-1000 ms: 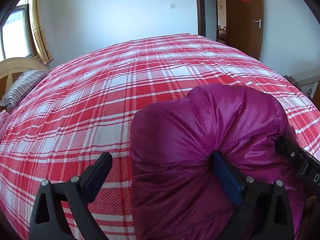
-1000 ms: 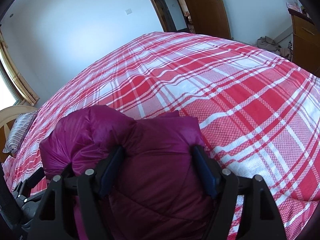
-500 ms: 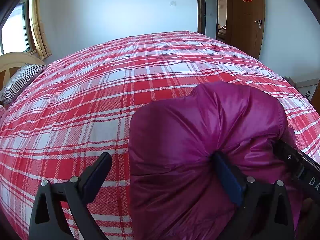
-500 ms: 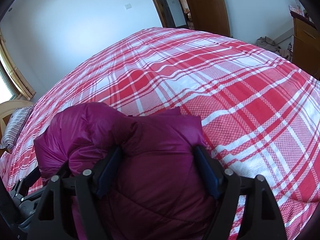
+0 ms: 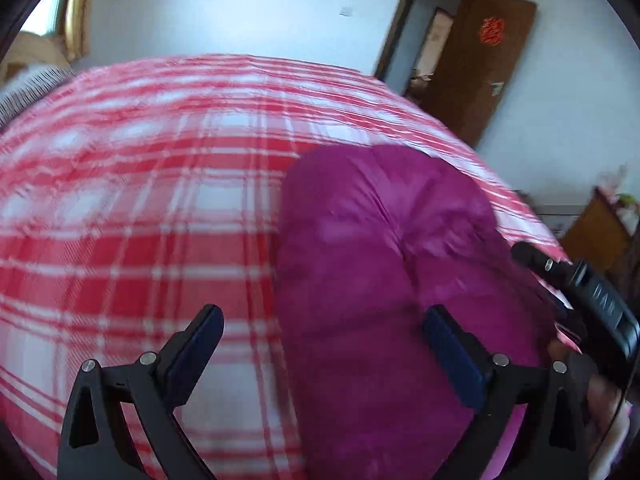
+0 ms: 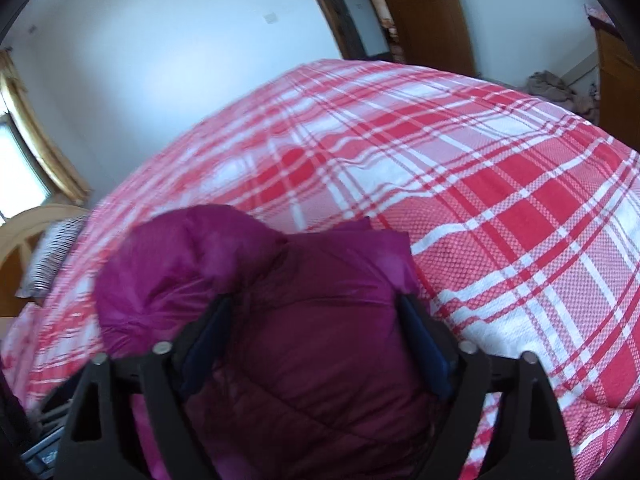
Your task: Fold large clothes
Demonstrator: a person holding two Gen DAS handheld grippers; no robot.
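Magenta puffer jacket is bundled up on the plaid bed, toward its near edge, door-side half. Right tool: fingers spread wide, bulk of the bundle sits between them, both pads pressing its sides, so a wide squeeze rather than a pinch. Left tool: spread wide too; right pad digs into the jacket's left flank, left pad hangs over bare cover, gripping nothing. Jacket lies dead ahead of the right tool and off to the right of the left one. My read: right hand owns the load; left needs to shift rightward to help.
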